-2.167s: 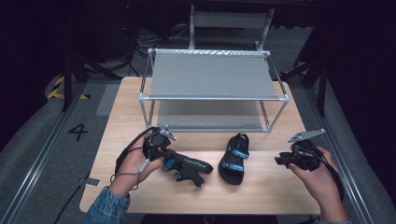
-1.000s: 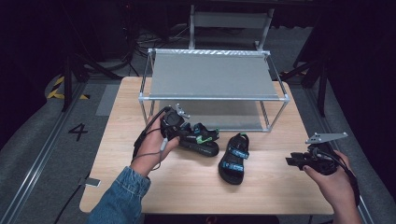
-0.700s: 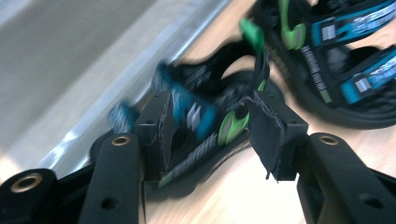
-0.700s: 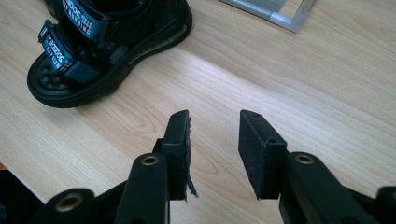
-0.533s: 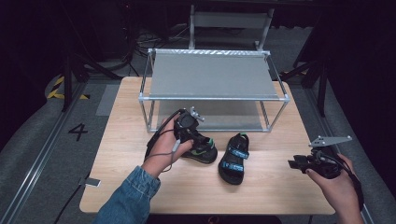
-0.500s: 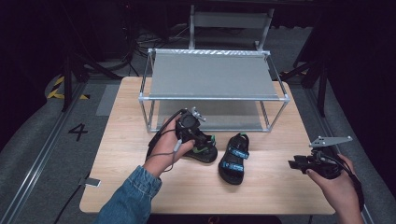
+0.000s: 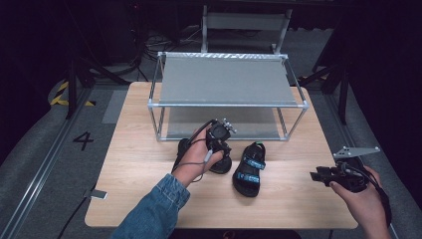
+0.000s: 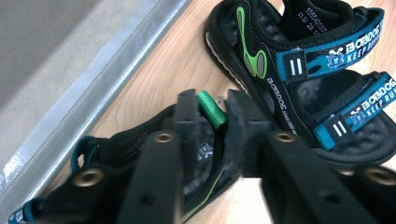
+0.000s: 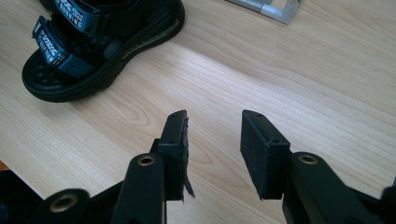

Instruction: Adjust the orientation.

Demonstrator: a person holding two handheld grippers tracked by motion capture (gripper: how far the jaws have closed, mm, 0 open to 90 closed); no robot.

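Observation:
My left gripper point(image 8: 212, 111) is shut on the green pull loop point(image 8: 210, 107) at the heel of a black sandal point(image 8: 135, 147). Its jaws have just been closing on that loop. In the high view this sandal point(image 7: 222, 165) lies under my left gripper point(image 7: 219, 145), just in front of the rack. A second black sandal with blue straps point(image 7: 250, 169) lies close beside it on the right and reappears in the left gripper view point(image 8: 303, 74). My right gripper point(image 9: 215, 140) hovers over bare wood at the right point(image 7: 318, 175), open, its jaws just widened, with nothing between them.
A two-level metal rack point(image 7: 226, 79) stands on the far half of the wooden table point(image 7: 298, 209); its lower rail point(image 8: 93, 88) runs just beside the held sandal. One rack foot point(image 9: 268, 10) and the blue-strapped sandal point(image 9: 93, 42) lie ahead of my right gripper.
My left hand has carried the sandal rightward and down, from the table's left to beside the second sandal in front of the rack. The right hand has stayed almost still.

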